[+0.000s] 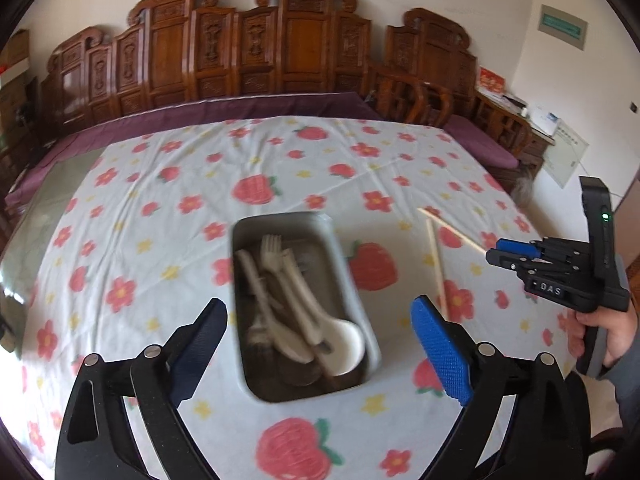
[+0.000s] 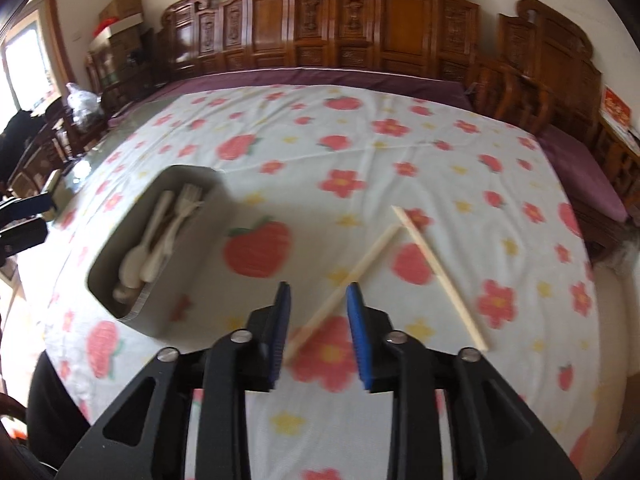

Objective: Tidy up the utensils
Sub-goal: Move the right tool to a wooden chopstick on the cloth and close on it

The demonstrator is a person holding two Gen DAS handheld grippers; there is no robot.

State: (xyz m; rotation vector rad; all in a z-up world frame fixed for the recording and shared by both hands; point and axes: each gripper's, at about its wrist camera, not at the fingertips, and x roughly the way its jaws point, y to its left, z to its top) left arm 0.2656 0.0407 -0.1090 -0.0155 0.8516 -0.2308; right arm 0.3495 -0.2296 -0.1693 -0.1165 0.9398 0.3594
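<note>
forks and spoons are sitting in the tray (image 1: 352,280); we're lining the right gripper (image 2: 318,300), part-open, empty, over 2 chopsticks (image 2: 440,276); left gripper (image 1: 320,320) wide open, empty.

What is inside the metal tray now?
The metal tray holds white plastic forks and a white spoon, piled up. Anything beneath them is covered.

Left claw (image 1: 320,322) spread wide, nothing between its pads, angled down. Right claw (image 2: 318,304) partly open, pads pressing nothing, gripped by a hand (image 1: 604,332) at far right.
</note>
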